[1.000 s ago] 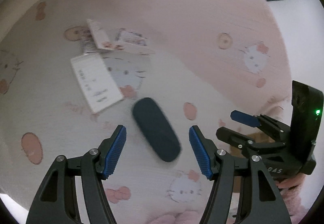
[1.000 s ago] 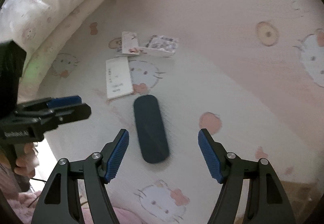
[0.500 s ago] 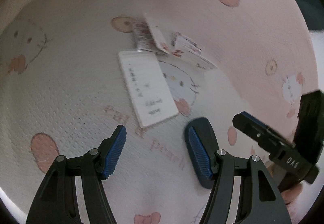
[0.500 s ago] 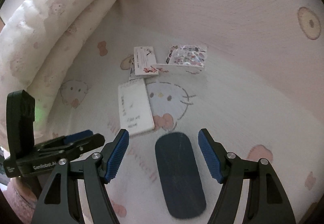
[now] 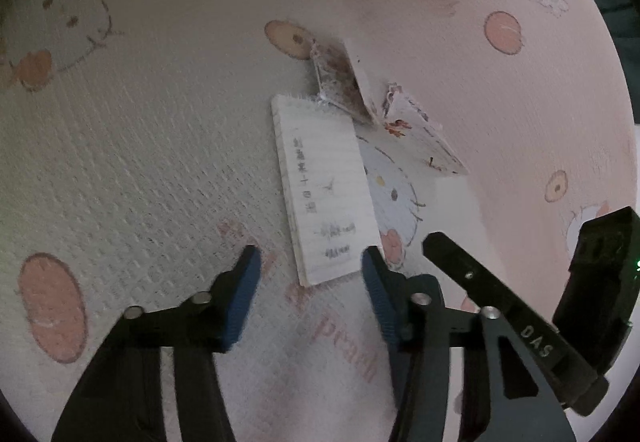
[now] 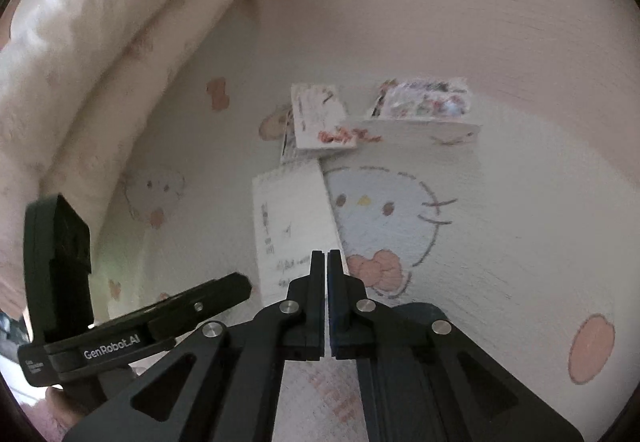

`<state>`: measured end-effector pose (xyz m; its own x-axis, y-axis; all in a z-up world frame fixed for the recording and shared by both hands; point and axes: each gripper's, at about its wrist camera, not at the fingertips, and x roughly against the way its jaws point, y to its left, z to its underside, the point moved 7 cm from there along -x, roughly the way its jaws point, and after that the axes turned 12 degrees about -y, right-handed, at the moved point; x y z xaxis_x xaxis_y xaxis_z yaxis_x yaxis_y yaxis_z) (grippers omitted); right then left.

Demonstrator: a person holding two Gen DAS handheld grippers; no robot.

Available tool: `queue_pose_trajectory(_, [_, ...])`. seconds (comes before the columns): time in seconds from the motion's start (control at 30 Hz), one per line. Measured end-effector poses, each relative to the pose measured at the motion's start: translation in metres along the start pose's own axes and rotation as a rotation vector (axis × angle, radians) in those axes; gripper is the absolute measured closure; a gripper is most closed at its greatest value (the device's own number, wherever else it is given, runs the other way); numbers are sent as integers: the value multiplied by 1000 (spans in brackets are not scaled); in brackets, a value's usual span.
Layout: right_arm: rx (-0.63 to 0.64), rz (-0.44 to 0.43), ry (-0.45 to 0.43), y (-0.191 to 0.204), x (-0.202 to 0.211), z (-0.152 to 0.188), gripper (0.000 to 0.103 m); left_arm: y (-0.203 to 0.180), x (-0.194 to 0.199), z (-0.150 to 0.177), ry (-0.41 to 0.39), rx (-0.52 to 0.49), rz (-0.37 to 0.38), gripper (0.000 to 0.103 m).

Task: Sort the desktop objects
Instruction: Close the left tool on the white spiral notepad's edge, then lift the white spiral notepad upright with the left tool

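Notepad (image 5: 326,194) flat on patterned bedsheet (image 5: 160,142), its near end between left tool (image 5: 308,268) whose jaws, just narrowing, stand released; right tool (image 6: 325,262) clenched empty, just closed.

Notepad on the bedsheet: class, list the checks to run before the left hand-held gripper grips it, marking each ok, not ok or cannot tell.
1. Notepad near end sits between the jaws of the left hand-held gripper, which have just been closing: ok.
2. Jaws pressing the notepad: not ok; a gap shows on one side.
3. Right hand-held gripper, just closed, holds nothing: ok.
4. Picture cards lie apart from the notepad: not ok; they touch its far end.
5. Hand-held grippers clear of each other: cannot tell.
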<state>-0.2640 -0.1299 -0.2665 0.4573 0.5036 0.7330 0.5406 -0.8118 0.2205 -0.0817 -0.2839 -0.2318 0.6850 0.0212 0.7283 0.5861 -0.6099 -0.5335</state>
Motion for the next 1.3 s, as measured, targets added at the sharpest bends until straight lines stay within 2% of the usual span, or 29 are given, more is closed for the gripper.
queue_pose_trajectory(0.07, [-23, -8, -1, -4, -7, 0, 103, 1, -5, 0, 2, 21, 8, 57])
queue_pose_trajectory(0.17, [-59, -37, 11, -10, -19, 1, 103, 1, -13, 1, 12, 27, 10, 58])
queue_pose_trajectory(0.3, [-32, -30, 35, -13, -32, 3, 103, 2, -16, 0, -3, 47, 21, 58])
queue_pose_trajectory(0.33, [-22, -31, 49, -13, -37, 5, 103, 3, -17, 0, -8, 55, 23, 61])
queue_pose_trajectory(0.43, [10, -16, 78, -11, -48, 12, 103, 9, -20, -2, -12, 72, -3, 80])
queue_pose_trajectory(0.53, [19, -24, 64, -6, -49, 15, 103, 13, -21, -2, -7, 96, 6, 88])
queue_pose_trajectory(0.67, [-27, -39, 91, -2, -47, 22, 102, 18, -18, -2, 3, 115, 21, 88])
queue_pose_trajectory(0.87, [-30, -26, 135, 8, -35, 41, 99, 26, -5, 8, 31, 71, 32, 88])
queue_pose_trajectory(1.03, [-47, 2, 148, 11, -12, 73, 99, 26, 11, 35, 64, 7, 48, 88])
queue_pose_trajectory(1.17, [-12, 51, 152, 15, 15, 104, 99, 23, 26, 63, 103, -44, 50, 88])
queue_pose_trajectory(1.3, [-29, 54, 165, 17, 37, 132, 99, 22, 43, 87, 135, -116, 44, 88])
